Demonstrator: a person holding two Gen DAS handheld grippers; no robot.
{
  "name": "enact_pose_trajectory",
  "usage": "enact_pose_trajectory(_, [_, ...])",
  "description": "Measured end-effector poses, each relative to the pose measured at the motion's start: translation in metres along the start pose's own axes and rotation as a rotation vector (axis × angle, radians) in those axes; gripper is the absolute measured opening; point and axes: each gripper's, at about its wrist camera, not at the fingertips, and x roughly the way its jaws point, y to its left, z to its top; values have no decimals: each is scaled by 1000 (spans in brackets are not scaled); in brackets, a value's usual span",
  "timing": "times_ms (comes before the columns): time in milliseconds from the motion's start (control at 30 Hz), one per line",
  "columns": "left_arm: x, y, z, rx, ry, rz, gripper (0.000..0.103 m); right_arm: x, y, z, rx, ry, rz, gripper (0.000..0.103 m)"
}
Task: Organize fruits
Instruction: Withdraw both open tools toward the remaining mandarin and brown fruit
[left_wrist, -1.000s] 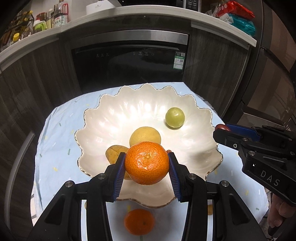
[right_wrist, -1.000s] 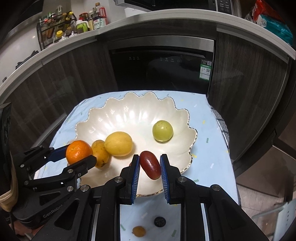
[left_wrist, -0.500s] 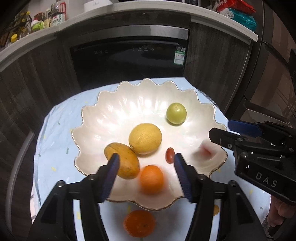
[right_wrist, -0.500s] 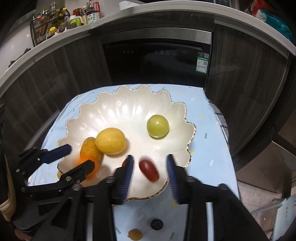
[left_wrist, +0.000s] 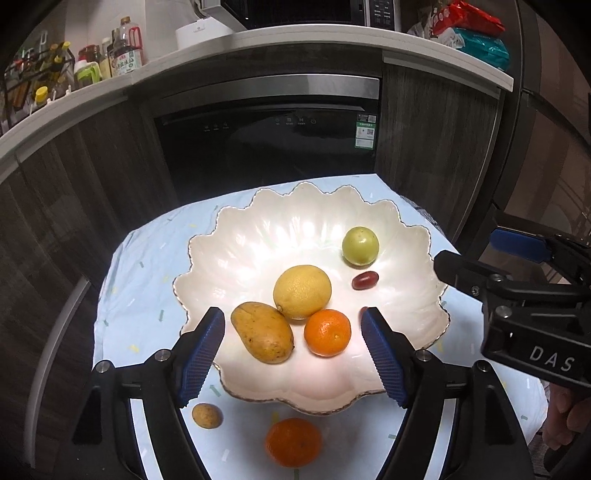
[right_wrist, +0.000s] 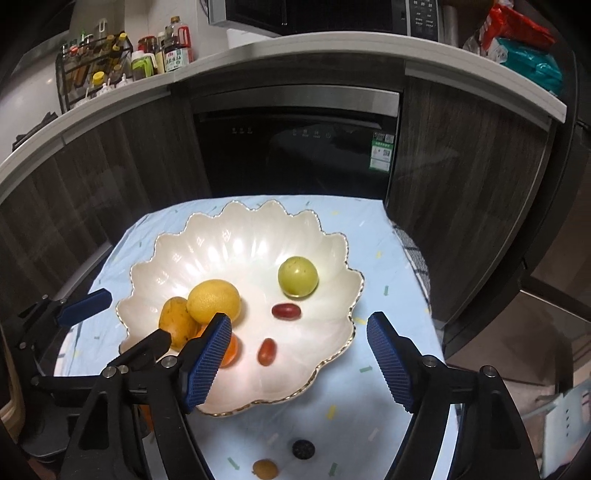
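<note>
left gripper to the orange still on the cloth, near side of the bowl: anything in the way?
Nothing visible. The left gripper is open and empty over the near part of the bowl; the orange lies on the cloth in front of the rim, in the open. A small brown fruit lies off to its left, apart.

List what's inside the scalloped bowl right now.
Scalloped bowl holds a lemon, mango, mandarin, green fruit and two red grape tomatoes. Anything beneath them is hidden.
</note>
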Motion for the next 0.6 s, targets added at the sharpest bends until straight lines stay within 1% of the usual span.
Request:
enact_pose_trajectory(167, [-12,3,0,-14,-17,31,79,-10,1,1,1,-14,-9,77])
enact_pose_trajectory(233, [-16,5,-1,-23,-23,41,81,-15,2,1,3,-20,-10,77])
enact_pose_trajectory(600, [-39,12,-6,-46,-55,72,86,-40,6,-2,6,-59,-33,77])
